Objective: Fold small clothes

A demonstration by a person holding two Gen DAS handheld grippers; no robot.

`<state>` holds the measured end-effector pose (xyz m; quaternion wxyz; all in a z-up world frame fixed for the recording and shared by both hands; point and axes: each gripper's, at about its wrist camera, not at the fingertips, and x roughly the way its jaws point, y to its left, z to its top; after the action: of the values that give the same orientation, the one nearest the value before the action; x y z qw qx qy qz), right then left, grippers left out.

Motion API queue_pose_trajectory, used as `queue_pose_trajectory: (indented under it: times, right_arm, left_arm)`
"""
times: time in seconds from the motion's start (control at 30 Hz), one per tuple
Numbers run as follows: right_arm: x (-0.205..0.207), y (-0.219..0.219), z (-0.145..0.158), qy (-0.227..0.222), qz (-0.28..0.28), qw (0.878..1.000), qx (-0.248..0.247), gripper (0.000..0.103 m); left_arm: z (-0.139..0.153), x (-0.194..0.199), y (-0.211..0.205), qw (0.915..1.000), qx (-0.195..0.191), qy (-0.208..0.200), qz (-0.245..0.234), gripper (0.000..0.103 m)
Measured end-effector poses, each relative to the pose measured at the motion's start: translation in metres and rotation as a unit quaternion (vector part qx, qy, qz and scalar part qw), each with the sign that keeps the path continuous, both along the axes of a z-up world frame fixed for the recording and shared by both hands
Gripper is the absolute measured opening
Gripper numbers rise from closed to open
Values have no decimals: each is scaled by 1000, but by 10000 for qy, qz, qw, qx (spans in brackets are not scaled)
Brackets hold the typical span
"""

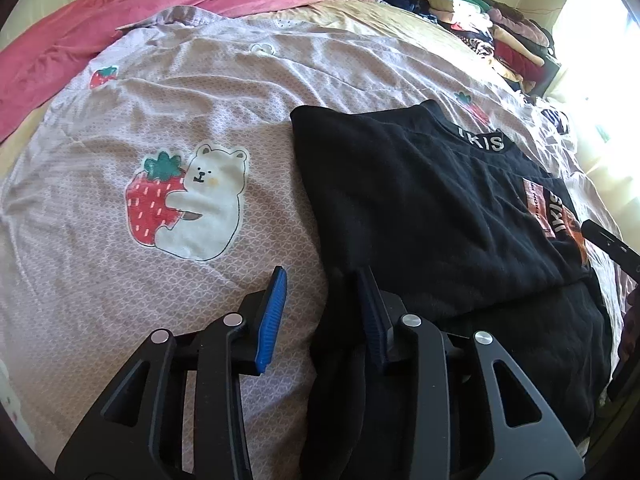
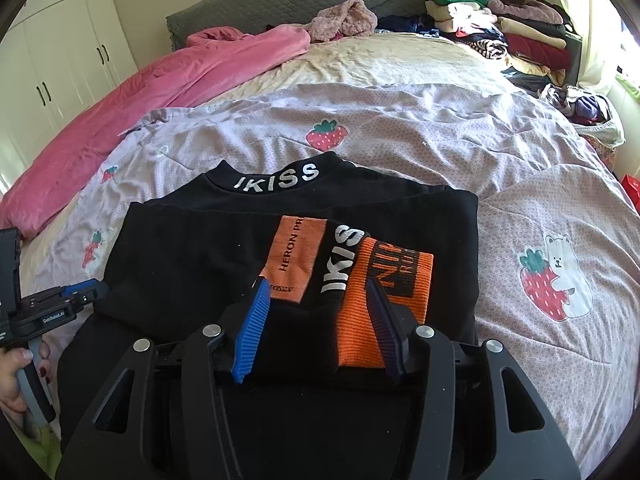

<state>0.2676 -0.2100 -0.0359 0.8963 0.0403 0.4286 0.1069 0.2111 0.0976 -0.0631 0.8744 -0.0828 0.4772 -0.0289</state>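
A black top (image 2: 192, 256) with a white "IKISS" collar and orange cuff patches lies partly folded on the bed, sleeves laid across its front. It also shows in the left wrist view (image 1: 420, 208). My left gripper (image 1: 322, 284) is open and empty, straddling the top's left edge near the hem. It appears in the right wrist view (image 2: 76, 294) at the far left. My right gripper (image 2: 318, 290) is open and empty, low over the orange cuff (image 2: 384, 296) and the folded sleeve.
A lilac quilt (image 1: 160, 120) with strawberry and bear prints covers the bed. A pink blanket (image 2: 160, 84) lies at the far left. Piles of clothes (image 2: 500, 32) stack at the far right by the window. White wardrobes (image 2: 52, 60) stand to the left.
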Motion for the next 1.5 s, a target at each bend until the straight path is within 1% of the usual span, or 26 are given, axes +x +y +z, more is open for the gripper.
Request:
queue_pose_trajectory:
  times: [0.1, 0.2, 0.37, 0.47, 0.5, 0.53, 0.57, 0.6, 0.7, 0.8, 0.87, 0.9, 0.97, 1.07, 1.17, 1.2, 1.27, 1.33, 1.4, 1.47, 1.5]
  right_arm:
    - [-4, 1, 4, -49, 32, 10000, 7, 50]
    - [-9, 0, 10, -143, 53, 9999, 41, 55]
    - [-15, 2, 15, -207, 128, 9997, 71, 55]
    - [-16, 4, 16, -198, 182, 9996, 26, 55]
    - [-15, 5, 16, -198, 203, 9996, -3, 55]
    - [-15, 5, 16, -203, 211, 9996, -21, 55]
    - [-15, 5, 16, -207, 216, 9995, -38, 55]
    - [-14, 6, 16, -200, 222, 9995, -49, 55]
    - [-11, 10, 13, -148, 297, 9994, -95, 55]
    - [-5, 16, 9, -121, 391, 9991, -147, 55]
    - [1, 20, 4, -74, 434, 9989, -187, 55]
    - [4, 22, 1, -36, 458, 9987, -212, 55]
    - [11, 25, -9, 97, 486, 9983, -299, 55]
    - [23, 23, -32, 532, 280, 9965, -576, 56]
    - [26, 18, -42, 593, 159, 9972, -431, 56]
    - [24, 19, -40, 564, 142, 9975, -399, 57]
    - [21, 19, -35, 516, 161, 9980, -342, 62]
    - [16, 18, -29, 451, 166, 9984, -287, 64]
    - [11, 16, -24, 403, 157, 9987, -259, 65]
    - [5, 16, -16, 319, 140, 9991, -236, 72]
    - [2, 15, -12, 268, 126, 9993, -238, 74]
  left_arm:
    - [6, -4, 0, 10000, 42, -37, -8, 29]
    - [15, -9, -2, 9999, 77, -114, -19, 29]
    - [36, -20, -6, 9993, 38, -375, 7, 29]
    - [49, -20, -17, 9985, -45, -522, -175, 39]
    - [51, -19, -22, 9982, -36, -551, -246, 40]
    - [54, -17, -31, 9975, 48, -602, -379, 40]
    - [56, -14, -38, 9968, 107, -629, -476, 43]
    - [55, -8, -46, 9963, 144, -605, -593, 45]
    - [45, 5, -57, 9959, 226, -453, -750, 46]
    - [28, 18, -59, 9958, 319, -254, -824, 49]
    - [12, 24, -58, 9958, 386, -34, -833, 49]
    - [5, 27, -55, 9959, 363, 33, -826, 49]
    - [-2, 28, -49, 9970, 136, 84, -761, 49]
    - [-4, 25, -48, 9969, 100, 52, -774, 50]
    - [-2, 23, -48, 9970, 81, 29, -763, 50]
    - [-1, 21, -48, 9971, 91, 17, -755, 49]
    - [3, 18, -50, 9970, 166, -26, -759, 50]
    - [7, 15, -51, 9969, 200, -67, -757, 51]
    - [11, 11, -51, 9968, 181, -111, -769, 55]
    - [16, 7, -51, 9969, 188, -148, -746, 58]
    - [18, 6, -51, 9969, 193, -178, -741, 61]
